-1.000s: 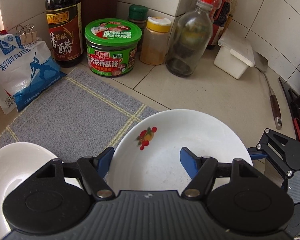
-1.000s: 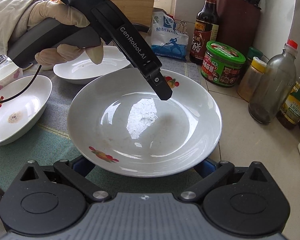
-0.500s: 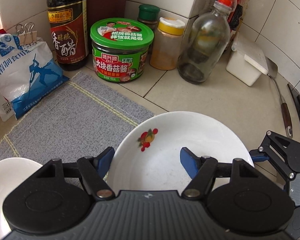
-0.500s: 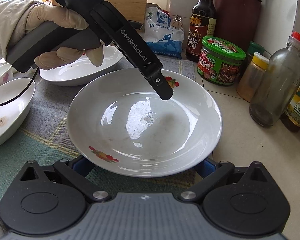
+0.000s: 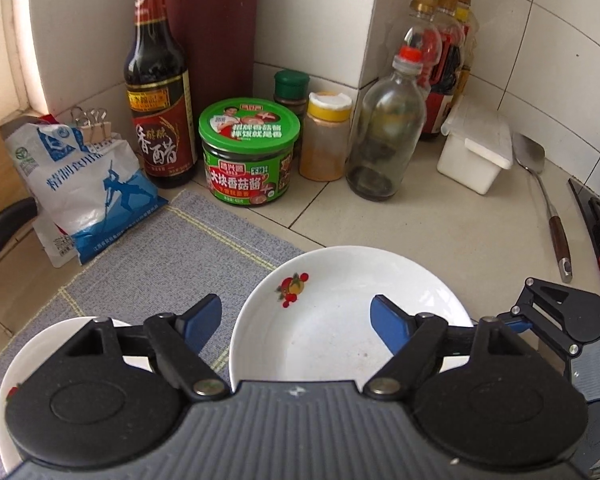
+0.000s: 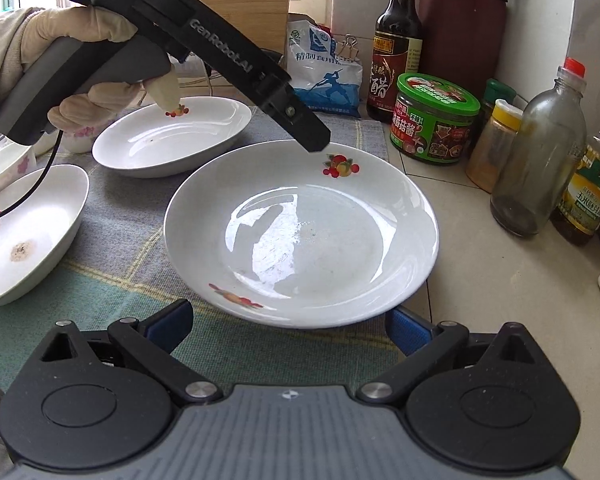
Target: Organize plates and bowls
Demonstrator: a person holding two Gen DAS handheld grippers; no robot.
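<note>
Plate (image 6: 300, 236) on counter | left gripper (image 5: 296, 320) jaws opening above its far rim, clear | right gripper (image 6: 288, 320) spread, empty | only right view: gloved hand (image 6: 80, 60), two more dishes (image 6: 168, 140)

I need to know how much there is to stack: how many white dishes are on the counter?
4: a plate nearest the right gripper, a deep dish behind it, another at left, a small bowl at the left edge. More may be hidden.

We look steeply down from both wrists, close over the bench (image 5: 440, 224), sharing the white plate (image 6: 300, 236).
</note>
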